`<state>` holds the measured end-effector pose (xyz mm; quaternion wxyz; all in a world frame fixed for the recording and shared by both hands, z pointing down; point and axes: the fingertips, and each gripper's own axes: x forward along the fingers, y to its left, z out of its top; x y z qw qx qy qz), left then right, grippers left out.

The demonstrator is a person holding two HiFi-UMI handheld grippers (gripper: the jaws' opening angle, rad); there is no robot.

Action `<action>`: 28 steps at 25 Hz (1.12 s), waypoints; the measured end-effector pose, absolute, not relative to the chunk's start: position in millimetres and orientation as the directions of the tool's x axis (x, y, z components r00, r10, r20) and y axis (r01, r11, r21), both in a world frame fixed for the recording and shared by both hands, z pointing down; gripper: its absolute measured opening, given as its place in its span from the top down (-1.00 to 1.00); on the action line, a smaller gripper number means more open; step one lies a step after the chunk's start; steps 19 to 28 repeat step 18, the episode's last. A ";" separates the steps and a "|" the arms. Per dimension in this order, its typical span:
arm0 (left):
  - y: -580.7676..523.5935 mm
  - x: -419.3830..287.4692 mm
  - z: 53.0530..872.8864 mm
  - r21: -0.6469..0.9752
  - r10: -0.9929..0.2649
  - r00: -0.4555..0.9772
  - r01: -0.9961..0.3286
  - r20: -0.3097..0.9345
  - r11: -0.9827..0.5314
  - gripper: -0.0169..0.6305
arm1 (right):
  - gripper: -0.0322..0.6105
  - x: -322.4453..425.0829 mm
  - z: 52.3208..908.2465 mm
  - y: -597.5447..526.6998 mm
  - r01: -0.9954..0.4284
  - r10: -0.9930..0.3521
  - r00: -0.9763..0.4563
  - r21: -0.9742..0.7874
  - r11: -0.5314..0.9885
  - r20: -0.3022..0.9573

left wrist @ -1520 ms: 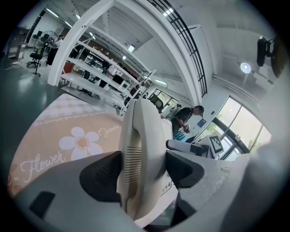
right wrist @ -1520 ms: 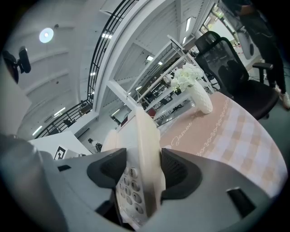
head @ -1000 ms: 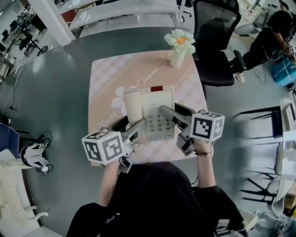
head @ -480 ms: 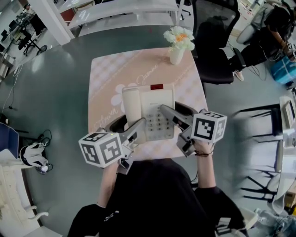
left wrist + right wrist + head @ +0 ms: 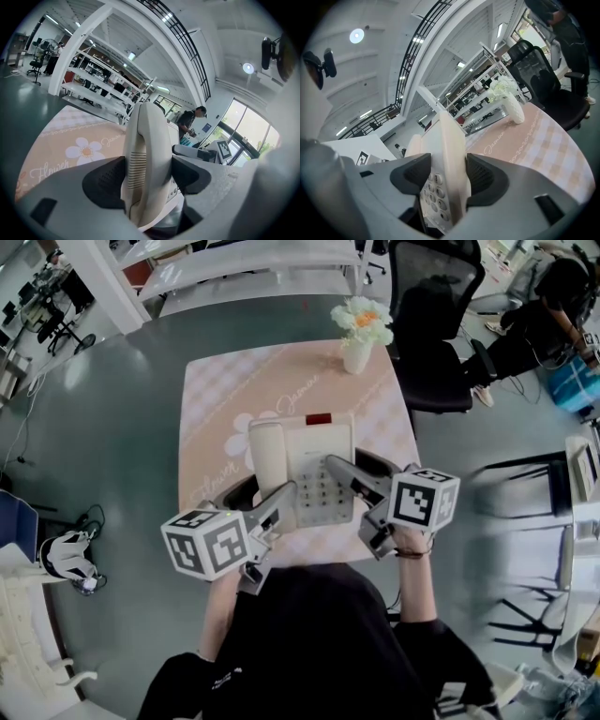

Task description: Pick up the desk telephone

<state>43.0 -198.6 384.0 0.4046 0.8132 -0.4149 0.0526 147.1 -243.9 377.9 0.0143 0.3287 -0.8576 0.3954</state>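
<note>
Still left gripper (image 5: 260, 491) and right gripper (image 5: 346, 463) on desk telephone (image 5: 314, 448), unmoved.

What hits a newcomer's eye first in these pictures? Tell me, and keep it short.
The cream desk telephone in the middle of the pink flowered tablecloth draws the eye, clamped from both sides. The left tongs are shut on its handset, and the right tongs grip its right edge beside the keypad. A white vase of flowers stands at the table's far edge.
</note>
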 end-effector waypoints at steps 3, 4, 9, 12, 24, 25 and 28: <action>-198.7 42.9 383.7 0.613 -0.634 0.649 -0.718 0.420 -0.328 0.00 | 0.19 149.7 379.8 -243.7 -0.587 -0.560 -0.774 -0.669 0.456 0.296; -198.8 43.1 383.5 0.614 -0.635 0.649 -0.718 0.420 -0.329 0.00 | 0.19 151.2 380.8 -243.8 -0.593 -0.564 -0.768 -0.669 0.448 0.303; -199.3 44.1 384.2 0.612 -0.635 0.648 -0.720 0.421 -0.328 0.00 | 0.19 152.9 381.7 -244.3 -0.597 -0.568 -0.764 -0.668 0.445 0.305; -199.2 44.8 383.1 0.612 -0.635 0.648 -0.719 0.420 -0.330 0.00 | 0.19 153.4 380.8 -243.9 -0.596 -0.569 -0.765 -0.669 0.445 0.303; -201.1 43.4 382.7 0.612 -0.634 0.649 -0.719 0.421 -0.329 0.00 | 0.19 152.8 380.3 -245.8 -0.596 -0.569 -0.764 -0.671 0.441 0.305; -201.1 43.4 382.7 0.612 -0.634 0.649 -0.719 0.421 -0.329 0.00 | 0.19 152.8 380.3 -245.8 -0.596 -0.569 -0.764 -0.671 0.441 0.305; -201.1 43.4 382.7 0.612 -0.634 0.649 -0.719 0.421 -0.329 0.00 | 0.19 152.8 380.3 -245.8 -0.596 -0.569 -0.764 -0.671 0.441 0.305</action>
